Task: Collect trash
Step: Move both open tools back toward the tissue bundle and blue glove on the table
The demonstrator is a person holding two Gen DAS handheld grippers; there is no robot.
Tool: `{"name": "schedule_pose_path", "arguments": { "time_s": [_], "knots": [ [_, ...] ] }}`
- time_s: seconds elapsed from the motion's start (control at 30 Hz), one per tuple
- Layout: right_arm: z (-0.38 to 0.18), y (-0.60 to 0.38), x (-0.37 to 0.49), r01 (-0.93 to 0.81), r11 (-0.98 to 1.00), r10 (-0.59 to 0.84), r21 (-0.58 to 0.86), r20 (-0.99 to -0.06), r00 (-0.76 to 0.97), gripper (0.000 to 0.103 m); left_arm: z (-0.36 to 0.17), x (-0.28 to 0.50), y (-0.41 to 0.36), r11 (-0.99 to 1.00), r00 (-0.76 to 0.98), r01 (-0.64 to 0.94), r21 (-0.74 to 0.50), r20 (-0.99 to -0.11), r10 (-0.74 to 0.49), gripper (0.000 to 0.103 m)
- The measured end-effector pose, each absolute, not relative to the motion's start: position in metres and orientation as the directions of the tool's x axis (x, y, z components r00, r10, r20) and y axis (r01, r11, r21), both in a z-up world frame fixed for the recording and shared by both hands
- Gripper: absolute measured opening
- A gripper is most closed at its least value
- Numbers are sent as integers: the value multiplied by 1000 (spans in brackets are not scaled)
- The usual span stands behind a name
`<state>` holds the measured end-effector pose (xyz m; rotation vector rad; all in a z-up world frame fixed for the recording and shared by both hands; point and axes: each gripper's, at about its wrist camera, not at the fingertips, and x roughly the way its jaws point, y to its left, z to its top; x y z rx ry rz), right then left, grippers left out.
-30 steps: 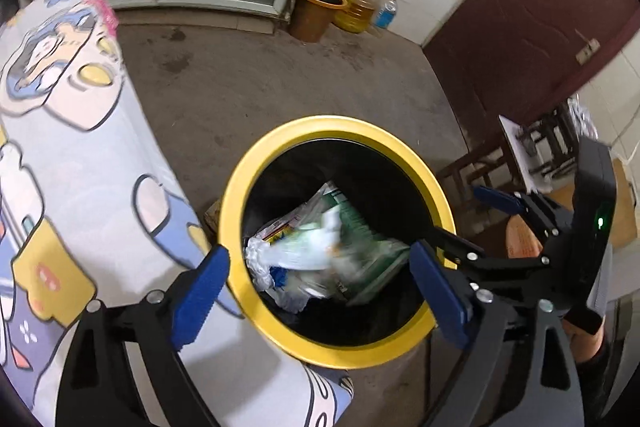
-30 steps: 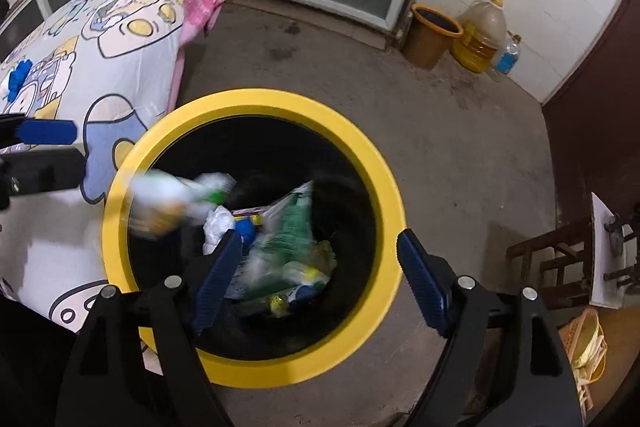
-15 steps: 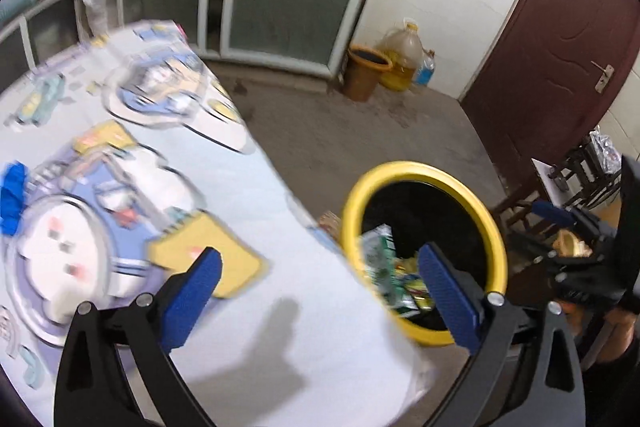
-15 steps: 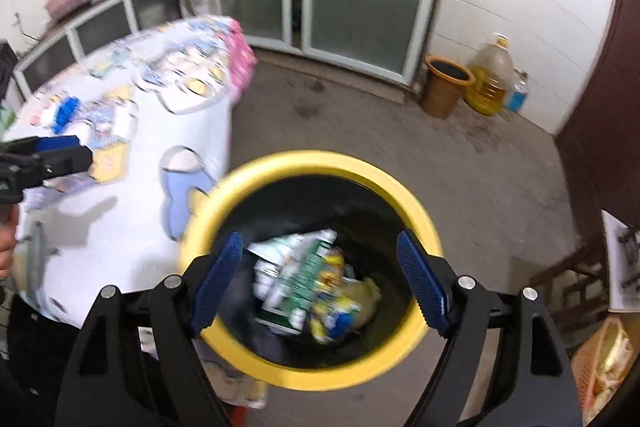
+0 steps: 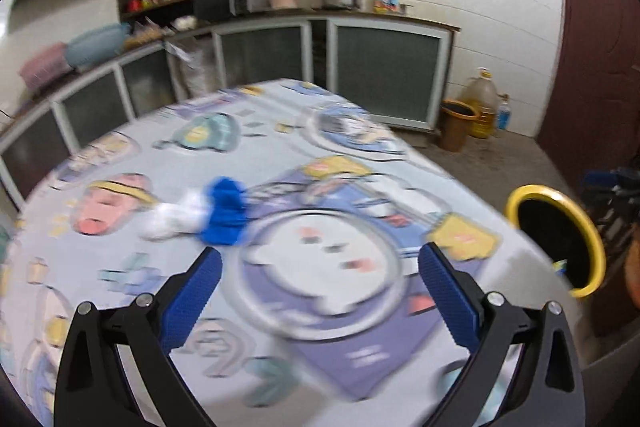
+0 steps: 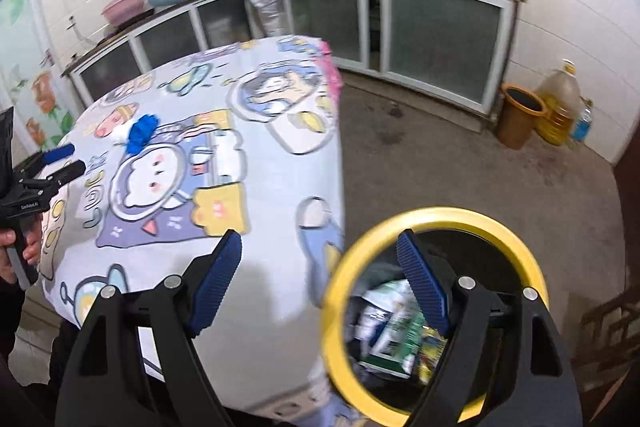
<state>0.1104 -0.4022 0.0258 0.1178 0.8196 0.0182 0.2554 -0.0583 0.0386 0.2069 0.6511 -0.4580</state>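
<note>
Swung away from the yellow-rimmed bin [image 5: 556, 239] since half a second ago, and now aimed across the tabletop [image 5: 280, 307] with its cartoon-print cloth. Left gripper [image 5: 320, 283] over the near part of the cloth, jaws wide, nothing between them. A second ago directly over the bin's mouth; now the bin pushed out to the far right edge of the left wrist view, only a sliver of its contents showing. Blue-and-white crumpled trash [image 5: 216, 213] lying on the cloth just beyond the left pad, blurred by motion, exact kind unclear; half a second ago at the far left edge of that view, now near the middle.

Right gripper [image 6: 320, 283] raised and tipped back from a second ago: then looking straight down into the bin, now straddling the table's edge and the bin's rim [image 6: 436, 311], jaws wide and empty. Green-and-white wrappers [image 6: 394, 331] visible at the bottom of the bin, behind the right pad. Same blue-and-white trash [image 6: 140, 133] seen from this side on the far left of the cloth, near the left gripper [image 6: 60, 159], itself held by a hand [image 6: 20, 247] at the left edge. Orange bucket [image 6: 518, 121] and oil jug [image 6: 560, 107] standing by the far wall.
</note>
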Motion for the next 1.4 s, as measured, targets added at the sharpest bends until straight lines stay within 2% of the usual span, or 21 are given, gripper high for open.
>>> {"name": "schedule_pose_path", "arguments": {
  "time_s": [0.17, 0.37, 0.53, 0.73, 0.8, 1.0, 1.13, 1.4],
  "knots": [
    [28, -357, 140, -81, 985, 168, 153, -724, 669, 76, 39, 268, 4, 903, 728, 427, 41, -608, -316, 95],
    [26, -303, 180, -213, 943, 333, 256, -717, 612, 76, 33, 287, 45, 917, 729, 398, 37, -619, -291, 95],
    [19, -263, 219, -265, 912, 411, 314, -722, 556, 71, 31, 308, 56, 867, 674, 498, 10, -633, -380, 95],
    [7, -226, 285, -292, 814, 581, 502, -717, 386, 71, 27, 340, 49, 685, 475, 728, -18, -707, -524, 95],
    [1, -214, 308, -250, 823, 568, 510, -746, 349, 71, 25, 349, 44, 628, 418, 778, -22, -727, -545, 95],
    [-6, -189, 360, -200, 745, 667, 637, -697, 265, 67, 16, 392, 36, 560, 331, 826, -55, -758, -563, 95],
    [-9, -173, 383, -198, 748, 664, 633, -708, 241, 59, 8, 419, 35, 572, 323, 817, -75, -762, -561, 95],
    [-30, -156, 413, -176, 760, 649, 625, -737, 189, 54, -14, 442, 27, 543, 269, 838, -58, -822, -502, 95]
  ]
}}
